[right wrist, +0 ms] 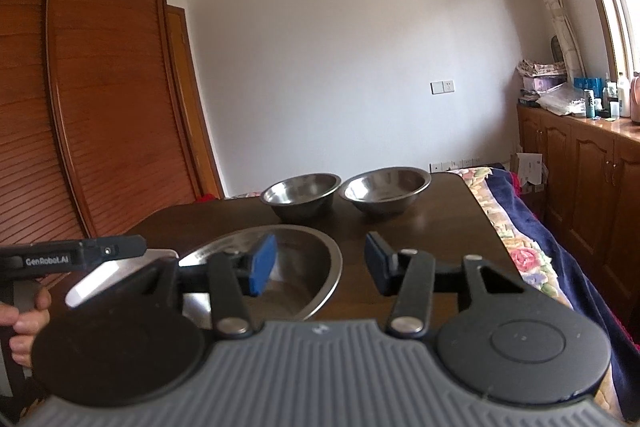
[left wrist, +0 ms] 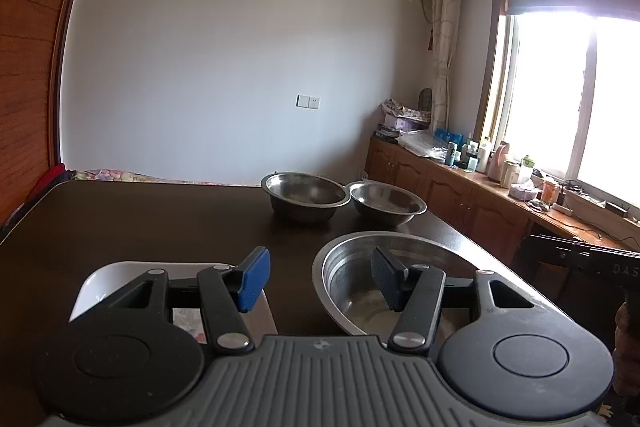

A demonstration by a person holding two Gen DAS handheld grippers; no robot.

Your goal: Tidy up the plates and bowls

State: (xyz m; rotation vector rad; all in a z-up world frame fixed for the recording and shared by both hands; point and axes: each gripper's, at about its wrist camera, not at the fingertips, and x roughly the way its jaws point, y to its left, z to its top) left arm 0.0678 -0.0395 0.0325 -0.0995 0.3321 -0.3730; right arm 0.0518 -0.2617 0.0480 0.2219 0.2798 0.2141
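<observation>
Gaping over dark table (left wrist: 160,219) — both tongs (left wrist: 320,277) (right wrist: 320,263) unladen — three hollow steel bowls (left wrist: 384,279).

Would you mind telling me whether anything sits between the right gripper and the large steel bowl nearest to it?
Nothing visible does. The right gripper is open right above the large steel bowl's near right rim, with only bare dark table around it. The white square plate lies to the bowl's left, out of the path.

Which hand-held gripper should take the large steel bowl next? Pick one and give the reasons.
Probably the right hand-held gripper. It is open, and its fingers straddle the rim of the large steel bowl. The left hand-held gripper, also open, sits between the bowl and the white square plate, so it suits the plate.
</observation>
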